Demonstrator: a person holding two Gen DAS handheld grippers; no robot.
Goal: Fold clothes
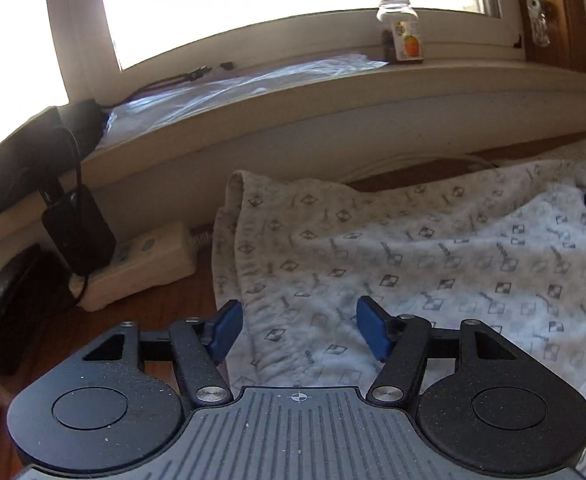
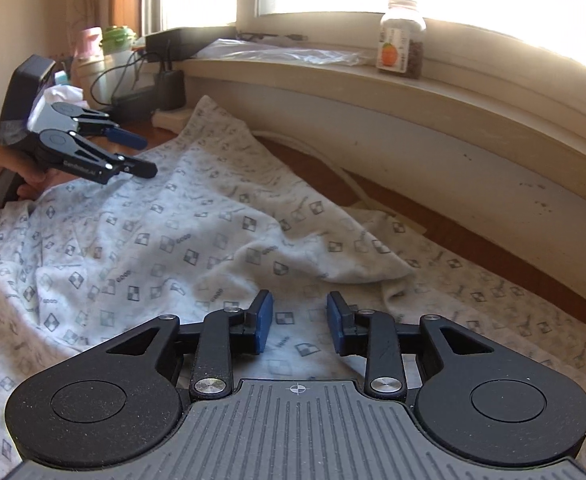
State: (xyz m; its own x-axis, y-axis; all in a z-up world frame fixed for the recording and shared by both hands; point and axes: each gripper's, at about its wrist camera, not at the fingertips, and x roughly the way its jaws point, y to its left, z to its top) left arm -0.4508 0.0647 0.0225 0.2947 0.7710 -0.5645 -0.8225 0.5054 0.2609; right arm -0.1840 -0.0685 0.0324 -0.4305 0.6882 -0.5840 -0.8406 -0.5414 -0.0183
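— Left black two-finger gripper with blue pads: state?
— Fingers apart, empty, hovering over the near edge of the white patterned cotton garment.
— Right black gripper with blue pads?
— Likewise parted, gripping nothing, above the garment's rumpled middle.
— Garment location?
— Spread on the brown wooden table, below the beige windowsill that bears a clear orange-labelled jar.

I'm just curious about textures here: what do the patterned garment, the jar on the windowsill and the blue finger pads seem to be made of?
Patterned garment: soft matte knit, probably cotton; it drapes in limp wrinkles.
Jar: clear plastic or glass, see-through with a paper label; which one I can't tell.
Blue pads: matte, likely rubber or foam, on black hard-plastic fingers.
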